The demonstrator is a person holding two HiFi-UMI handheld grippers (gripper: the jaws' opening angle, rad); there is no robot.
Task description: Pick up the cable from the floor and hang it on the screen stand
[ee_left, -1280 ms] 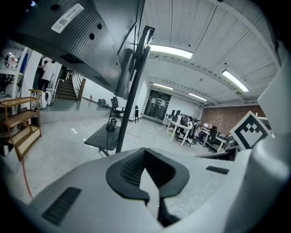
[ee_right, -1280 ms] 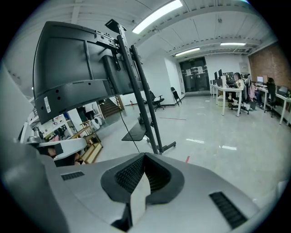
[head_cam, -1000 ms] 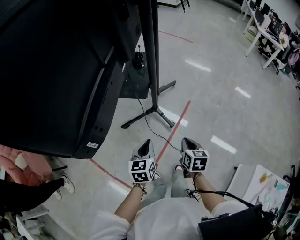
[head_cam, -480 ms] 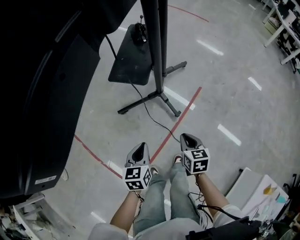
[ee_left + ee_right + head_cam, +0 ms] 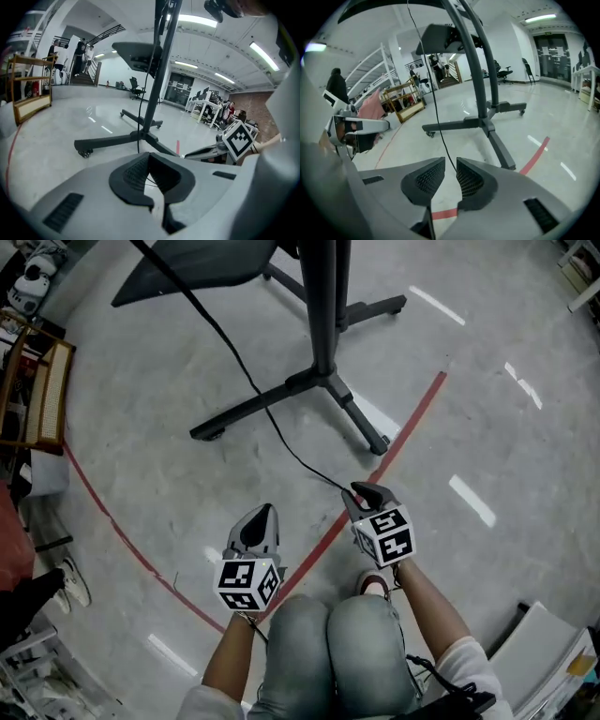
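i see my right gripper (image 5: 360, 493) parted with the cable (image 5: 314, 472) in its gap, near the stand (image 5: 357, 419) leg — left gripper (image 5: 263, 515) closed, red line (image 5: 417, 413) between them.

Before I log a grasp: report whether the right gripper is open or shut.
Open. The right gripper has its jaws standing apart, and the black cable runs down into the gap between them.
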